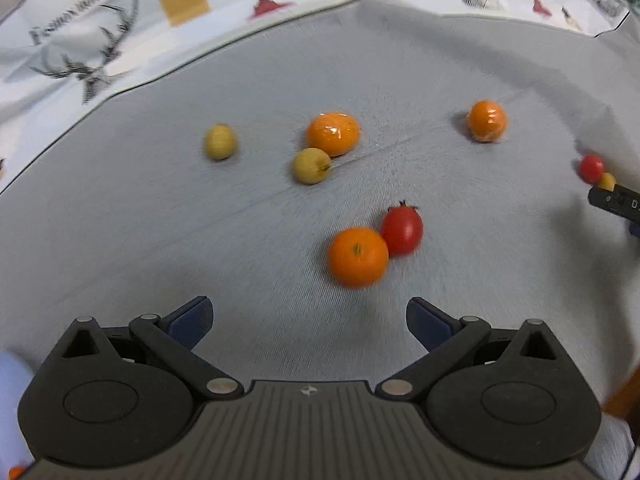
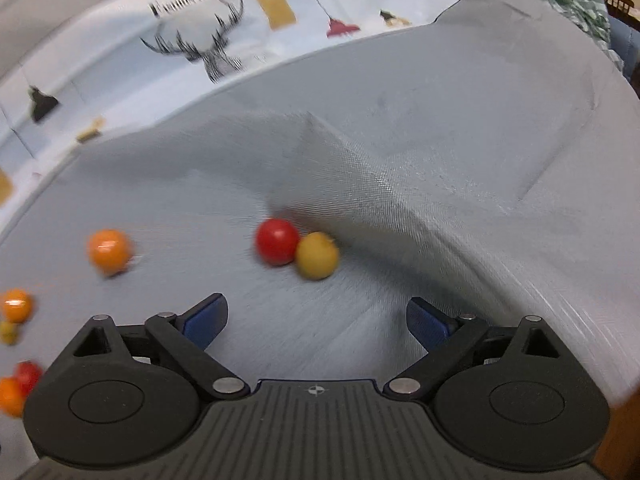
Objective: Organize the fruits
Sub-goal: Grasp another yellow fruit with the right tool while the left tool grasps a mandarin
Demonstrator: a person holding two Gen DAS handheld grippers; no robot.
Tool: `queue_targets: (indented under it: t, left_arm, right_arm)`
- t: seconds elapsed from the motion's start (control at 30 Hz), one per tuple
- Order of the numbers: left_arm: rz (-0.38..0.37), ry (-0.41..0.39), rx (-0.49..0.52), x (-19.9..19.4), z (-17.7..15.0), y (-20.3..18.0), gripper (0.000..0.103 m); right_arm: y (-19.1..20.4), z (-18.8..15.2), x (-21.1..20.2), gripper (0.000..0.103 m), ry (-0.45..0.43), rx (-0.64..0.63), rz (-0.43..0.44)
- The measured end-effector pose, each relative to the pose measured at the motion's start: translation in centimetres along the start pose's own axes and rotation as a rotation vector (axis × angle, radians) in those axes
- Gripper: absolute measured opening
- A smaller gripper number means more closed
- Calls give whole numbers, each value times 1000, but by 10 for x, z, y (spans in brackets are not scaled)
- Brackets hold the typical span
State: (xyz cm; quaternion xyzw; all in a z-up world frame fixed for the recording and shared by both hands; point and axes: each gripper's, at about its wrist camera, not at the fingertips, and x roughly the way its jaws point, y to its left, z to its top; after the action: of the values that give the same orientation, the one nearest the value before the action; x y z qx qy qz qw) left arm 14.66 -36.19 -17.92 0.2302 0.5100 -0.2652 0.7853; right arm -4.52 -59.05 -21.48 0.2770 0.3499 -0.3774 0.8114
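Observation:
Fruits lie loose on a grey cloth [image 1: 160, 220]. In the left wrist view my left gripper [image 1: 310, 320] is open and empty, just short of an orange [image 1: 357, 256] that touches a red tomato [image 1: 402, 230]. Farther off lie two yellow fruits [image 1: 220, 141] [image 1: 311, 165] and two more oranges [image 1: 333, 133] [image 1: 487, 120]. In the right wrist view my right gripper [image 2: 317, 320] is open and empty, close before a red tomato [image 2: 277, 241] and a yellow fruit [image 2: 317, 255] that touch. The right gripper's tip shows in the left wrist view [image 1: 616, 200].
The grey cloth rises in a big fold [image 2: 400, 184] right behind the tomato and yellow fruit. A white printed cloth [image 1: 80, 48] with deer drawings lies beyond the grey one. More oranges [image 2: 109, 251] [image 2: 16, 305] lie at the left of the right wrist view.

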Motion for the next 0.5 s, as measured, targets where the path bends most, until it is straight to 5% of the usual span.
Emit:
queue_targets:
  t: [0.17, 0.23, 0.27, 0.3, 0.33, 0.37, 0.5]
  left_arm:
    - [15, 34, 45, 33, 16, -12, 103]
    - [-1, 16, 41, 35, 20, -13, 103]
    - [-11, 2, 36, 34, 21, -13, 96]
    - [-26, -16, 29, 31, 20, -12, 86]
    - [-45, -21, 24, 28, 19, -11, 56]
    - [-67, -17, 22, 25, 18, -9, 40]
    - [-117, -18, -7, 11, 12, 2, 40]
  right_arm:
    - [7, 3, 26, 95, -32, -99, -44]
    - [9, 0, 25, 73, -70, -129, -60]
    - [9, -1, 23, 62, -91, -138, -54]
    - [9, -1, 20, 35, -107, -150, -44]
    - [8, 0, 19, 26, -112, -161, -50]
    - [7, 2, 18, 26, -108, -167, -51]
    - [-1, 7, 6, 26, -65, -122, -24]
